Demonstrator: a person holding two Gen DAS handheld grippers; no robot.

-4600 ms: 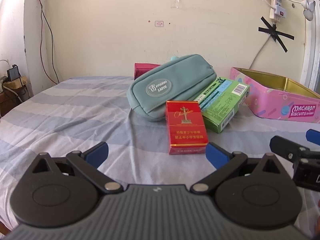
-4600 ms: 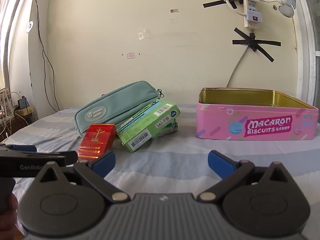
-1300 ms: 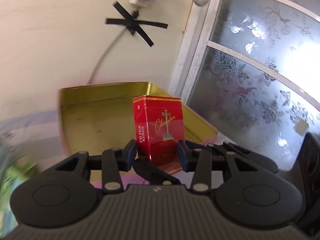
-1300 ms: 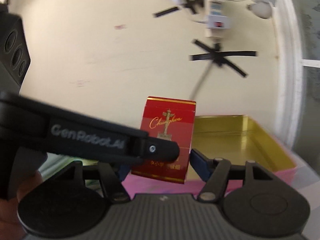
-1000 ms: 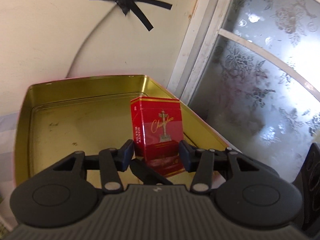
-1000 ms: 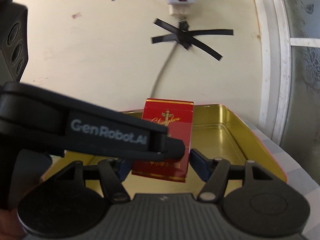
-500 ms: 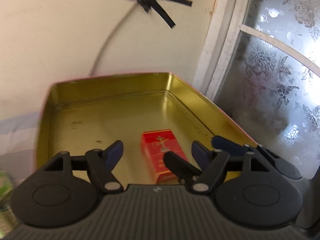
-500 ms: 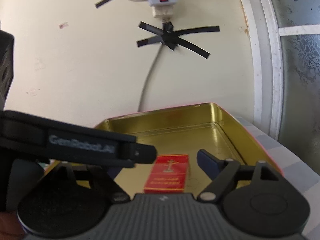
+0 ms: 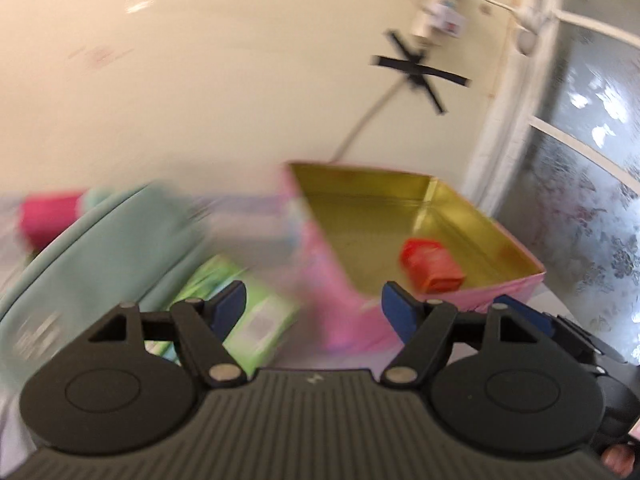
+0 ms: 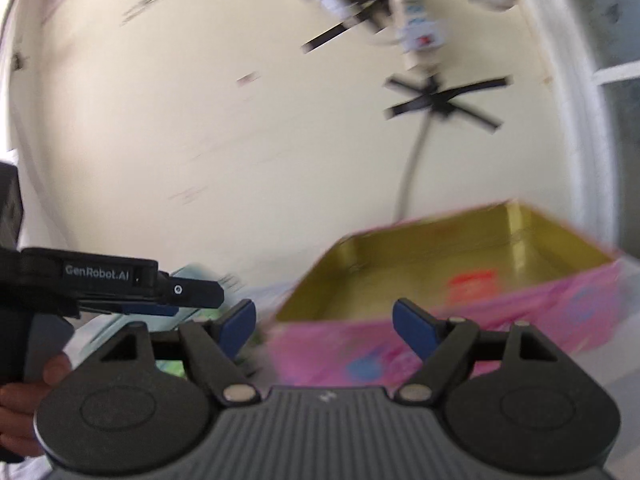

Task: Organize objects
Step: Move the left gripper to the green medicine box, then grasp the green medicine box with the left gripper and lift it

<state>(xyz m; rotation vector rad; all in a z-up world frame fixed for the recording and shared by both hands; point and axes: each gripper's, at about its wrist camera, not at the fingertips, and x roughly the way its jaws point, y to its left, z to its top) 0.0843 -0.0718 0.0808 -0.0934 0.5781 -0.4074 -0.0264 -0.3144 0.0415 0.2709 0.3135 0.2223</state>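
The red cigarette pack (image 9: 432, 266) lies flat inside the pink biscuit tin (image 9: 448, 208), near its front right corner. My left gripper (image 9: 314, 302) is open and empty, drawn back left of the tin, over the green box (image 9: 248, 312). In the right wrist view the red pack (image 10: 470, 286) shows blurred on the gold floor of the tin (image 10: 400, 344). My right gripper (image 10: 325, 316) hangs in front of the tin's pink wall; its jaws are closing with nothing between them. The left gripper (image 10: 192, 294) shows at the left edge of that view.
A teal pouch (image 9: 108, 256) lies left of the green box, with a pink-red object (image 9: 48, 216) behind it. A frosted window (image 9: 592, 200) stands right of the tin. A power strip (image 10: 416, 24) and taped cable hang on the wall. A hand (image 10: 24, 392) holds the left gripper.
Both grippers let go of the red pack, which now lies flat in the tin. Both have pulled back and swung left, so the pouch and green box are in view again.
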